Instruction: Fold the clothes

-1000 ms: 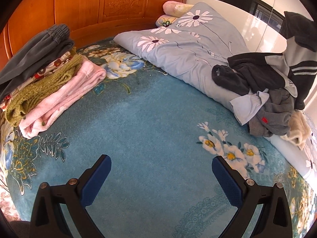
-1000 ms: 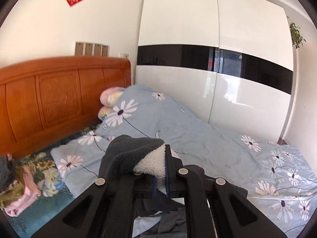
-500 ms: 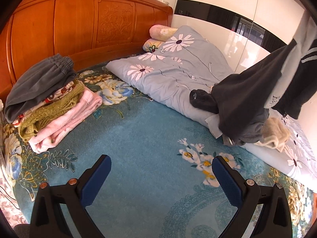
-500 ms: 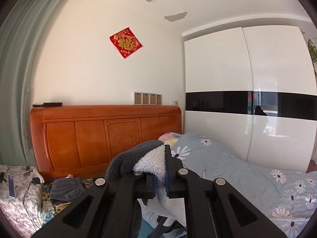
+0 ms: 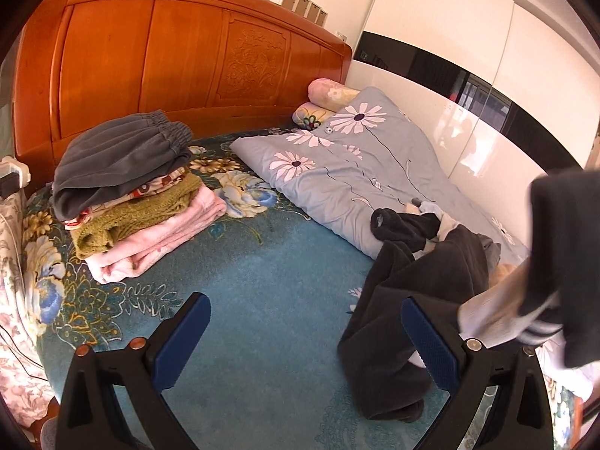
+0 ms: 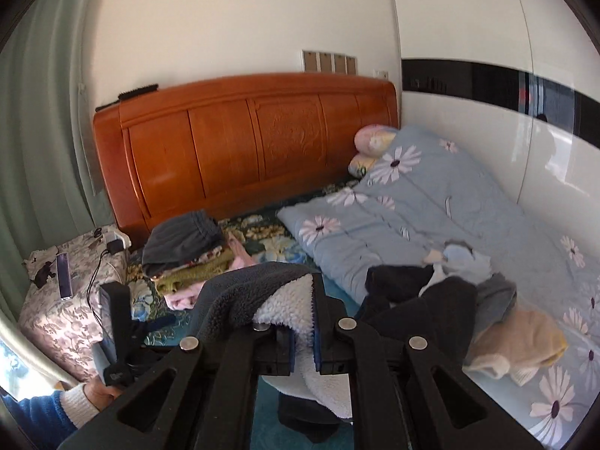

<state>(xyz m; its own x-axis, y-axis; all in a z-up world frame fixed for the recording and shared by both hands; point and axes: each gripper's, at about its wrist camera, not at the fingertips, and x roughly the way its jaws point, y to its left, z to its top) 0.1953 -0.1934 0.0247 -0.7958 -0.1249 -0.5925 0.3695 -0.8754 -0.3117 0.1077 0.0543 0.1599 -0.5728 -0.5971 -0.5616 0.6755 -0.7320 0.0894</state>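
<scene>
My right gripper (image 6: pixel 303 332) is shut on a dark grey fleece garment with white fuzzy lining (image 6: pixel 262 292) and holds it up above the bed. In the left wrist view the same garment (image 5: pixel 412 300) hangs at the right, its lower end trailing on the teal bedspread (image 5: pixel 262 281). My left gripper (image 5: pixel 305 337) is open and empty, low over the bedspread. A pile of unfolded clothes (image 6: pixel 468 300) lies on the blue daisy quilt (image 6: pixel 412 217). A stack of folded clothes (image 5: pixel 131 187) sits by the headboard.
The orange wooden headboard (image 5: pixel 168 56) spans the back. A white wardrobe (image 5: pixel 468 75) runs along the bed's right side. Pillows (image 5: pixel 326 101) lie at the quilt's head. A bedside table (image 6: pixel 67 292) with a cloth, cables and a remote stands left.
My right gripper lifted the fleece garment out of the pile, swung up and then came back down toward the bed. The left gripper tilted up and stayed open.
</scene>
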